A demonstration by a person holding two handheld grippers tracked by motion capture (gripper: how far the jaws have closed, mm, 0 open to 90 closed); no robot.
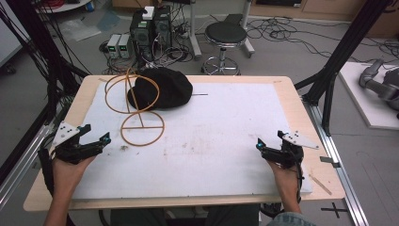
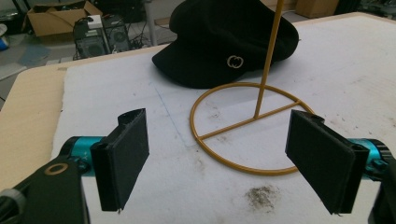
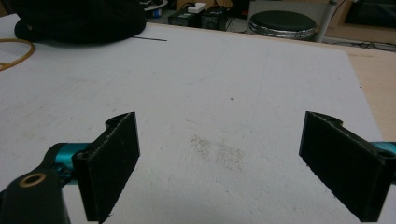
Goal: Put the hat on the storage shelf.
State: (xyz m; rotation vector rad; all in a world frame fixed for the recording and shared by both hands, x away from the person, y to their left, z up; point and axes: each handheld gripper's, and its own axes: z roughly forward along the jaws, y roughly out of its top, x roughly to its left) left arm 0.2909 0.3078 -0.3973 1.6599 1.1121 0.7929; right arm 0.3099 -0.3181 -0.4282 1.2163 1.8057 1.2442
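You have one black cap (image 1: pixel 162 88) on the white mat (image 1: pixel 221 136), at about 11 o'clock from the mat's centre. One gold wire stand (image 1: pixel 136 106) sits just beside it, at about 10 o'clock, with two rings up top and one round base ring. You hold two grippers: the left gripper (image 1: pixel 96 132) at 8 o'clock and the right gripper (image 1: pixel 269 142) at 4 o'clock, each with two black jaws spread apart. Beyond the table at 12 o'clock: one round stool (image 1: pixel 225 35).
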